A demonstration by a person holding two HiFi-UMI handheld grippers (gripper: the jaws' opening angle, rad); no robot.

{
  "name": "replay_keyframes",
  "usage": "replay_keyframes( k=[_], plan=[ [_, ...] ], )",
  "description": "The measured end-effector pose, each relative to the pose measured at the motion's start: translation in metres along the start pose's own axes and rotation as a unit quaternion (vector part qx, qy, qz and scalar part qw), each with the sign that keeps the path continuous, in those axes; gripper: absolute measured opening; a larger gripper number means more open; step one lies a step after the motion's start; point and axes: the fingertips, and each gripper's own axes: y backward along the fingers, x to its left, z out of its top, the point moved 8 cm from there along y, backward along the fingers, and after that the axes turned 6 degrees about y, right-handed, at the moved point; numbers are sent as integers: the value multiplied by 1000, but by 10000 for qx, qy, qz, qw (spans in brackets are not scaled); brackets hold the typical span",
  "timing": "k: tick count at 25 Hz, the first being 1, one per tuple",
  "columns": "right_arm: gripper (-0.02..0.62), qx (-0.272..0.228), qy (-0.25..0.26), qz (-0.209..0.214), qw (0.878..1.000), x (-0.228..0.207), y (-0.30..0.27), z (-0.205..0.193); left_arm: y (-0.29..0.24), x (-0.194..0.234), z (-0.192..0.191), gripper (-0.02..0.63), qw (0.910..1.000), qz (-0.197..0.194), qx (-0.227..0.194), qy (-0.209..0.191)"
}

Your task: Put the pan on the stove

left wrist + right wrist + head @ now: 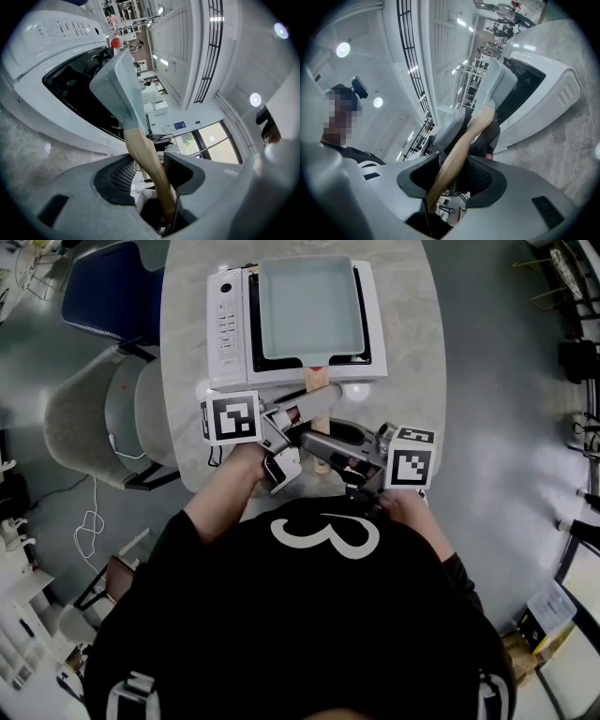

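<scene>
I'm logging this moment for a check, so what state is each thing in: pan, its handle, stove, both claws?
pan: upright, empty, over the stove's black top.
wooden handle: sticks out past the stove's front edge, between both claws.
stove: flat on the table, under the pan.
left claw: shut on the wooden handle.
right claw: shut on the wooden handle.

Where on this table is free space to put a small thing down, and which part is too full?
The widest bare strip of table lies right of the stove. A narrower strip lies left of it. The near edge is crowded: the left gripper and right gripper both clamp the handle of the pan there.
</scene>
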Motion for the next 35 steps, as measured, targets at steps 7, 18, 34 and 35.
replay_keyframes(
  k=[7,18,34,35],
  plan=[
    [161,45,74,-23,10000,1,0,0,0,1,0,192,10000,-40,17,-70],
    [193,-89,337,-261,9991,2,0,3,4,0,-3,198,9998,-152,-149,18],
    [209,-303,748,-573,9951,10,9,-3,34,-1,-9,210,9981,-161,-588,-83],
    [209,-352,753,-597,9948,11,12,-3,37,-3,-12,210,9979,-148,-630,-32]
  ],
)
